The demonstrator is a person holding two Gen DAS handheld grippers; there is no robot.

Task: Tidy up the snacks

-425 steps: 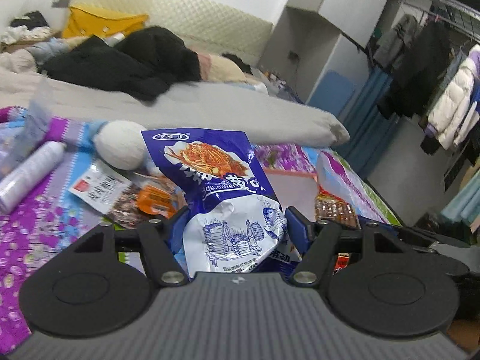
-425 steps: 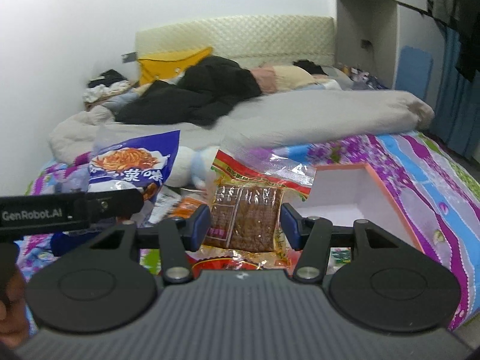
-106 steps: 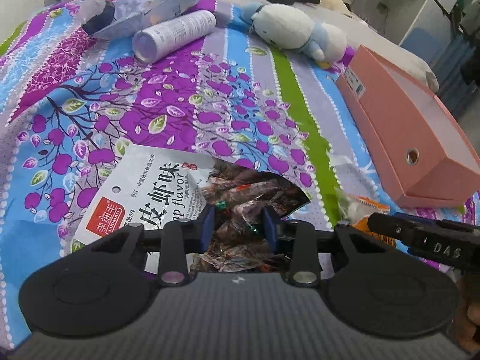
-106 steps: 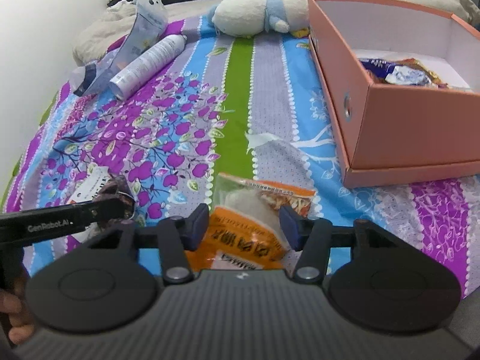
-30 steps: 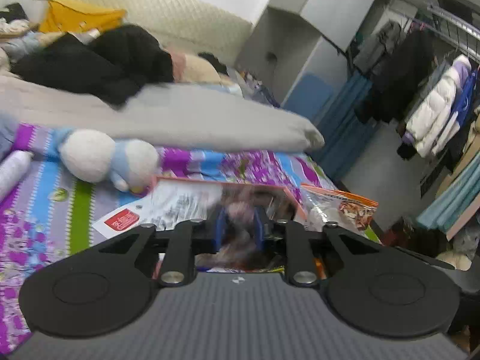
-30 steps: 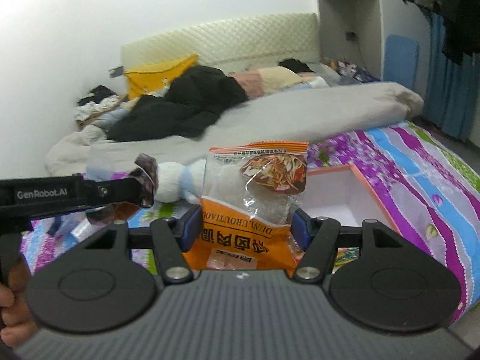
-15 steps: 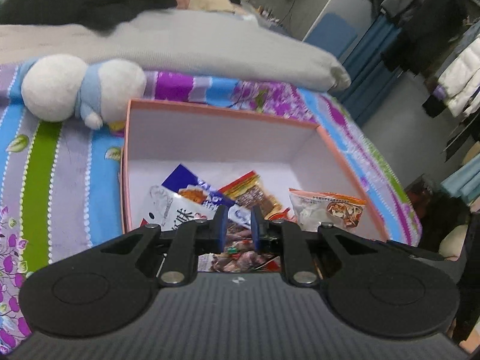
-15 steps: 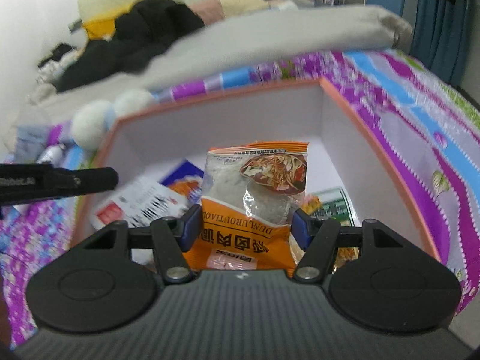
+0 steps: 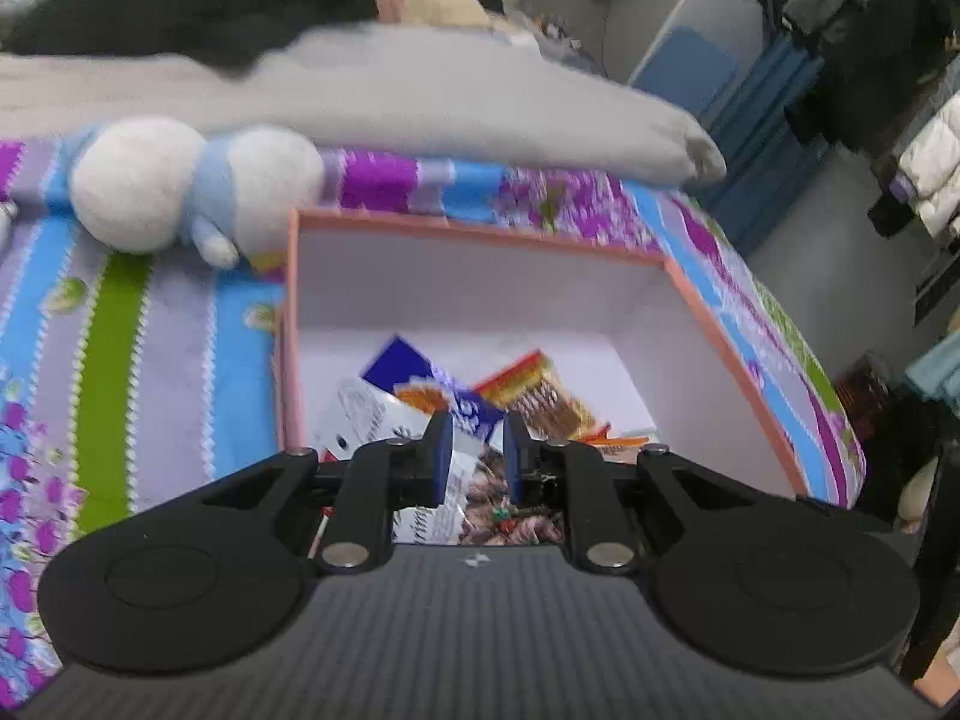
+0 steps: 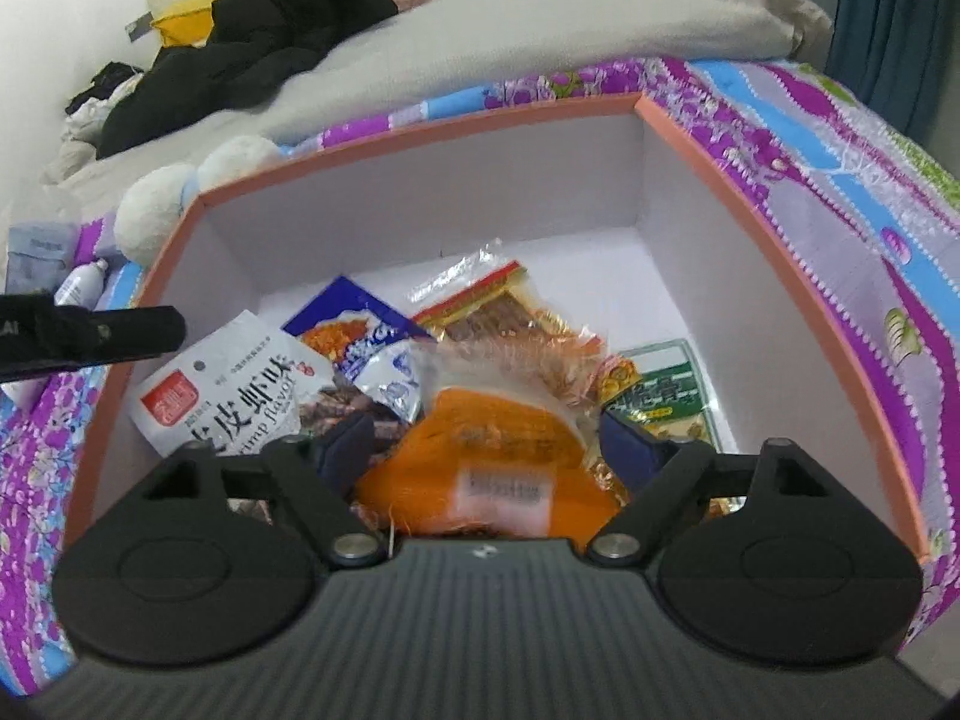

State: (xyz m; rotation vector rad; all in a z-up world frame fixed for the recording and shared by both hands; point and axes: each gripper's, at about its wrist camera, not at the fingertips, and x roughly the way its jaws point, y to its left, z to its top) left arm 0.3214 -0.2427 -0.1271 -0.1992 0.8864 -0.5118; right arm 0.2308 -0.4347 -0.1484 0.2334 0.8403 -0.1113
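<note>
A pink box (image 9: 474, 234) with white inner walls lies on the flowered bedspread, and both grippers hang over its near end. My left gripper (image 9: 474, 456) is shut on a white shrimp-flavour snack bag (image 9: 480, 492); that same white bag (image 10: 222, 396) rests low against the box's left wall. My right gripper (image 10: 486, 450) has its jaws opening. An orange snack bag (image 10: 498, 456), blurred, lies between them on the pile, and the pads stand off it. Under it are a blue bag (image 10: 354, 324), a red-edged brown bag (image 10: 492, 312) and a green bag (image 10: 660, 390).
A white and blue plush toy (image 9: 180, 192) sits just beyond the box's far left corner. A grey duvet (image 9: 420, 102) and dark clothes lie behind. A small white bottle (image 10: 81, 288) lies left of the box. The bed's edge and hanging clothes (image 9: 900, 30) are at the right.
Both grippers came down from above the bed into the box. The right jaws spread and the orange bag tipped from upright onto the pile. The left gripper keeps its hold on the white bag.
</note>
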